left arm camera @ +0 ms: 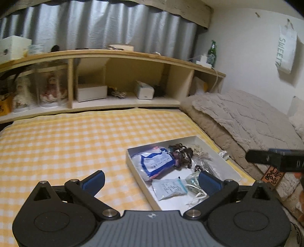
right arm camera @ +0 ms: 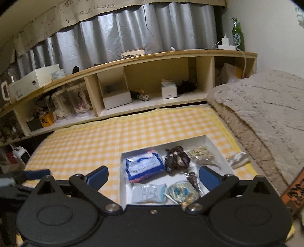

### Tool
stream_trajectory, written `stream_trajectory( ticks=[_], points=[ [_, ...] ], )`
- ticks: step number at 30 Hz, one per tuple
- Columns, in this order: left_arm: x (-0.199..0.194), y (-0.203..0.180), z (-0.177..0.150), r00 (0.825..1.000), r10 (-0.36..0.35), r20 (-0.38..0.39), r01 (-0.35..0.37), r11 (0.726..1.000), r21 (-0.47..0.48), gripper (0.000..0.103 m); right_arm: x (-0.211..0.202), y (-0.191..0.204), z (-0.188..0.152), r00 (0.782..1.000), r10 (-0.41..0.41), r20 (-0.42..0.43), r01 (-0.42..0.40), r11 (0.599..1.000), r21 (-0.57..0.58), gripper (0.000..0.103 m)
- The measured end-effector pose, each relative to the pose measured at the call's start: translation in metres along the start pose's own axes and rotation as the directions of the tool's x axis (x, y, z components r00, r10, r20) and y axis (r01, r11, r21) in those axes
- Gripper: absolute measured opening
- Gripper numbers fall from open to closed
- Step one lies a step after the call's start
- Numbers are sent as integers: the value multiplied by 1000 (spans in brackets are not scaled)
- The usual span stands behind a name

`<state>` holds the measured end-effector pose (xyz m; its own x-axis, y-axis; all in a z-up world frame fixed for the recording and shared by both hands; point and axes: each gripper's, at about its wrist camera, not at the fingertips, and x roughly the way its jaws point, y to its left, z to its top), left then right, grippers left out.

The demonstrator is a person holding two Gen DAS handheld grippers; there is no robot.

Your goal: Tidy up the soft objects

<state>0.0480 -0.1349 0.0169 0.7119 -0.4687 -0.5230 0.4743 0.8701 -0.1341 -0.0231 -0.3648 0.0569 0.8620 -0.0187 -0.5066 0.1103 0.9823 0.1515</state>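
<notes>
In the left wrist view, the left gripper (left arm camera: 151, 179) stands released, its blue pads wide apart with nothing between them, above the near edge of the shallow white cardboard box (left arm camera: 133, 163) that lies on the yellow-and-white checked bed cover (left arm camera: 66, 144). The soft things are already inside the box: a blue-and-white plastic pack (left arm camera: 157, 161), a dark frilly fabric bundle (left arm camera: 180, 153) and a small clear zip bag with a printed label (left arm camera: 169, 188). The risk I see is that one finger catches the thin box wall and drags or tips the box, because the right pad hangs just over it. A small clear wrapped packet (left arm camera: 224, 154) lies outside, beside the far right corner, and could be forgotten. On the wall, a white hanging bag (left arm camera: 286, 51) reads "SWEET". In the right wrist view, the right gripper (right arm camera: 153, 177) is also released and empty, over the near part of the box. The paper valance (right arm camera: 91, 13) above the grey curtain shows handwriting, "LUCK", perhaps "GOOD LUCK". The printing on the packs is too blurred to read.
</notes>
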Motion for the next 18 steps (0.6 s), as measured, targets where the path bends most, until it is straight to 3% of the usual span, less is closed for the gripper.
stream_trajectory(
  ticks=[5, 10, 18],
  points=[
    [-23, 6, -7, 998, 58, 16, -57, 998, -32, 103, -15, 6, -19, 999, -29, 16, 29, 999, -24, 103],
    [-34, 3, -19, 981, 194, 1, -194, 981, -18, 103, -23, 11, -34, 998, -56, -2, 56, 998, -31, 103],
    [-51, 6, -43, 978, 206, -3, -206, 978, -16, 103, -28, 20, -62, 996, -90, -14, 89, 995, -50, 103]
  ],
)
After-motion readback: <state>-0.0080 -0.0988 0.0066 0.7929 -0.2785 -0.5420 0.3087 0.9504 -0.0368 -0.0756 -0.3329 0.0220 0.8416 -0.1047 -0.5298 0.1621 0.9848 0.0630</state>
